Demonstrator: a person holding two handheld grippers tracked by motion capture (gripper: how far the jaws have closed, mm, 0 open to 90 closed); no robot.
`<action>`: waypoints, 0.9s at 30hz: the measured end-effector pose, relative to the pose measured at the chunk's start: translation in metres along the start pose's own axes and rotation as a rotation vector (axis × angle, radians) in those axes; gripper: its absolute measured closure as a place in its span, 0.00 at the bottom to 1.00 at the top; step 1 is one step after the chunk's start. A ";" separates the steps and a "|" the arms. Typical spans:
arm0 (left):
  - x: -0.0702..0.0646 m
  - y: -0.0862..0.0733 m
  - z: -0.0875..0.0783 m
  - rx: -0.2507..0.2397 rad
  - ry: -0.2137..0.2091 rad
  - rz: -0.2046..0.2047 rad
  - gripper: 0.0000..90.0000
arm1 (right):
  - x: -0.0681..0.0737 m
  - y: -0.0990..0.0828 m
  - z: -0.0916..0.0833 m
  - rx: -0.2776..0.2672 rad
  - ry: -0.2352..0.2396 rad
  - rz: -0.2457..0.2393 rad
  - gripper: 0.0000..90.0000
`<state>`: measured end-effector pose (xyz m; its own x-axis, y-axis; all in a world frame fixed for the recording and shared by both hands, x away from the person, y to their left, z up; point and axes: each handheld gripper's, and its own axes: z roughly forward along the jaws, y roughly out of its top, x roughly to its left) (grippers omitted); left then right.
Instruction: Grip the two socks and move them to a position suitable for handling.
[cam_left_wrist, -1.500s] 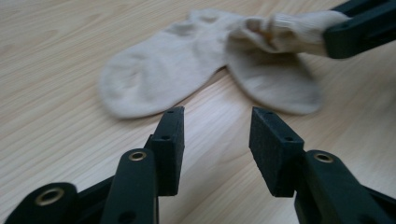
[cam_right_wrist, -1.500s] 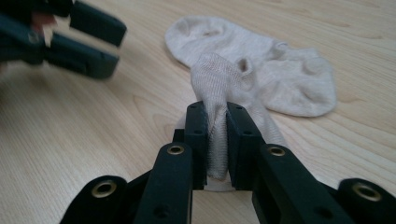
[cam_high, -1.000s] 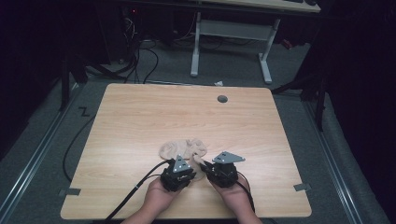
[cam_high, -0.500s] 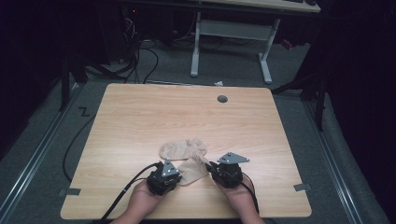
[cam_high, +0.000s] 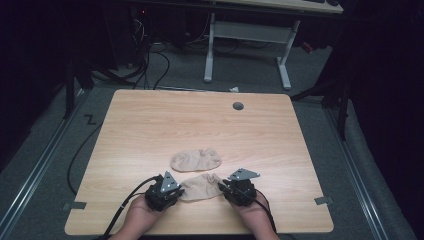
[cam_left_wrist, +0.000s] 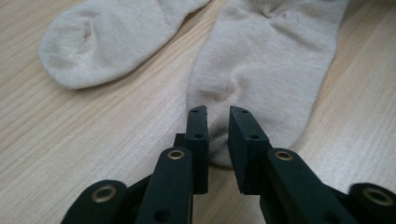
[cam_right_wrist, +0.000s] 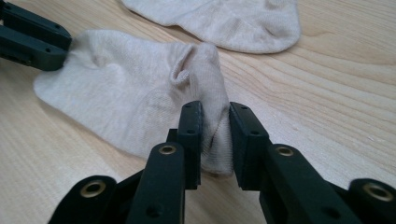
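Two beige ankle socks lie on the wooden table (cam_high: 150, 125). The far sock (cam_high: 196, 160) lies flat and free. The near sock (cam_high: 200, 186) is stretched between the two grippers close to the front edge. My left gripper (cam_high: 176, 189) is shut on its left end, and in the left gripper view the jaws (cam_left_wrist: 218, 116) pinch the rounded edge of the near sock (cam_left_wrist: 271, 60), with the far sock (cam_left_wrist: 112, 37) beyond. My right gripper (cam_high: 223, 186) is shut on its right end, where the near sock (cam_right_wrist: 121, 93) bunches up between the jaws (cam_right_wrist: 215, 109).
A round cable hole (cam_high: 238, 106) sits near the table's far edge. Tape marks lie at the front left (cam_high: 74, 205) and front right (cam_high: 321, 200) corners. Behind the table stand a white desk frame (cam_high: 245, 35) and floor cables (cam_high: 150, 55).
The socks were one bunched heap. Both grippers have drawn one sock toward the front edge and spread apart, the left going left, stretching it flat. The other sock stayed behind.
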<state>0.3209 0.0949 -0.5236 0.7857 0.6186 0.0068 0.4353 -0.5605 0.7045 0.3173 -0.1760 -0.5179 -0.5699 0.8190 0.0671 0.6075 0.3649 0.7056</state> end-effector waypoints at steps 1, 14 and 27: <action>0.001 0.000 0.000 -0.004 0.005 0.001 0.85 | -0.001 0.000 0.001 -0.001 -0.004 0.005 0.80; 0.011 0.001 -0.002 -0.023 0.024 -0.006 0.87 | -0.008 0.009 0.008 -0.014 -0.044 -0.013 0.93; -0.002 -0.011 -0.013 0.011 -0.031 0.009 0.90 | 0.013 -0.008 -0.001 0.032 -0.014 -0.102 0.94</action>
<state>0.3088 0.1070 -0.5225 0.8025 0.5966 -0.0089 0.4328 -0.5718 0.6969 0.3044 -0.1688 -0.5221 -0.6220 0.7829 -0.0146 0.5638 0.4607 0.6855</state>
